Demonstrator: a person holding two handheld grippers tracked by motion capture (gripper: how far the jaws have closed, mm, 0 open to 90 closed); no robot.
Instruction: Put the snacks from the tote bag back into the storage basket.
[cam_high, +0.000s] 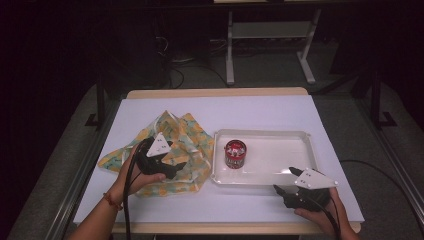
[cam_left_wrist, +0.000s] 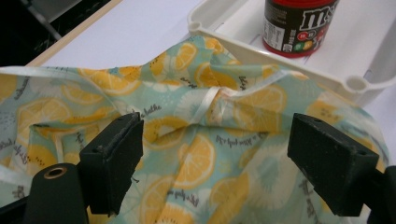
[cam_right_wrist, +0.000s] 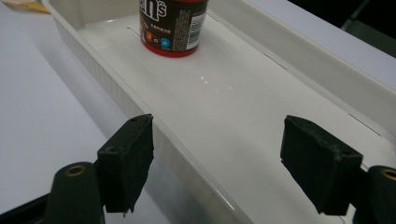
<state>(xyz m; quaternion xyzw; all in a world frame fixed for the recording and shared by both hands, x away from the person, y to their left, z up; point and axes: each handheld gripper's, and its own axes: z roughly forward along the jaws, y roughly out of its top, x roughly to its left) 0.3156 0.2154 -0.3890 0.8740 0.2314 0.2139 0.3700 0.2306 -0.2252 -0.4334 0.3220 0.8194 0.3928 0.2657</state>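
Observation:
A crumpled cloth (cam_high: 170, 145) printed with orange slices on pale green lies on the left half of the white table. My left gripper (cam_high: 176, 169) hovers over it, jaws open, with the cloth (cam_left_wrist: 205, 154) spread beneath and nothing pinched. A red-lidded candy jar (cam_high: 235, 154) stands upright in the left part of a white tray (cam_high: 295, 172). The jar (cam_left_wrist: 299, 25) sits beyond the cloth in the left gripper view. My right gripper (cam_high: 286, 181) is open at the tray's front right corner, its jaws straddling the tray's near wall (cam_right_wrist: 187, 158); the jar (cam_right_wrist: 173, 25) is farther off.
The tray's right part (cam_high: 280, 152) is bare. Bare white tabletop (cam_high: 225, 112) lies behind the cloth and tray, and a strip runs along the front edge (cam_high: 220, 205). A white stand (cam_high: 270, 45) and cables sit on the floor beyond the table.

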